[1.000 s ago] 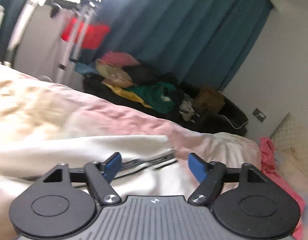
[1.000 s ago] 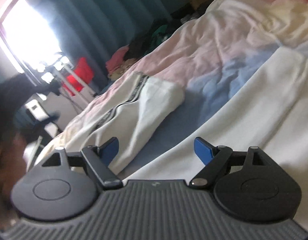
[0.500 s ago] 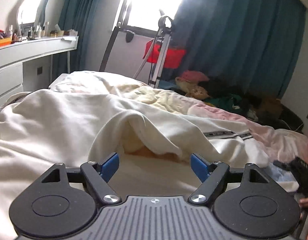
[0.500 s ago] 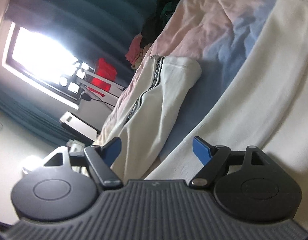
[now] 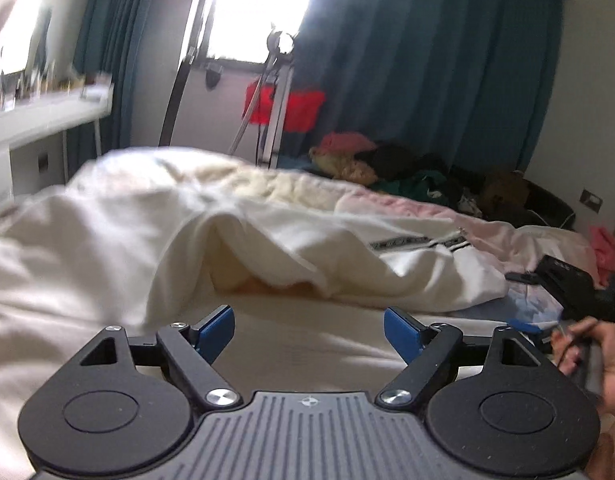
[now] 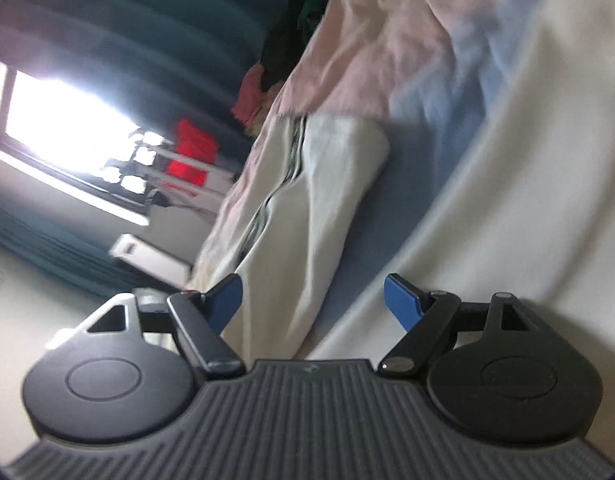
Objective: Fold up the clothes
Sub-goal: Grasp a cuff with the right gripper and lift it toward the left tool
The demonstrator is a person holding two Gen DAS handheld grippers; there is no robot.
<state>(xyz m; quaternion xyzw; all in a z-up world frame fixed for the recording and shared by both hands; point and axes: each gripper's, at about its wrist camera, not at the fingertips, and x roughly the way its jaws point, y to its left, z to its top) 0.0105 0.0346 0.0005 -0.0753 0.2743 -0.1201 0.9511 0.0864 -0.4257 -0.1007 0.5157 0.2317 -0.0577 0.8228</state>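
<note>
Teal curtains (image 5: 427, 80) flank a bright window (image 5: 259, 8) at the far wall. A tripod (image 5: 275, 92) stands before something red (image 5: 283, 106), perhaps a box. A white desk (image 5: 43, 120) lines the left wall; heaped laundry (image 5: 387, 168) lies far right on the floor.

**You're working in a bedroom at home**

Ahead of your left jaws lies a bed (image 5: 347, 344) with rumpled bedding. Beyond it, teal curtains (image 5: 427, 80) frame a bright window (image 5: 259, 4); a clothes pile (image 5: 387, 168) sits far ahead, a white dresser (image 5: 39, 120) off left.
</note>
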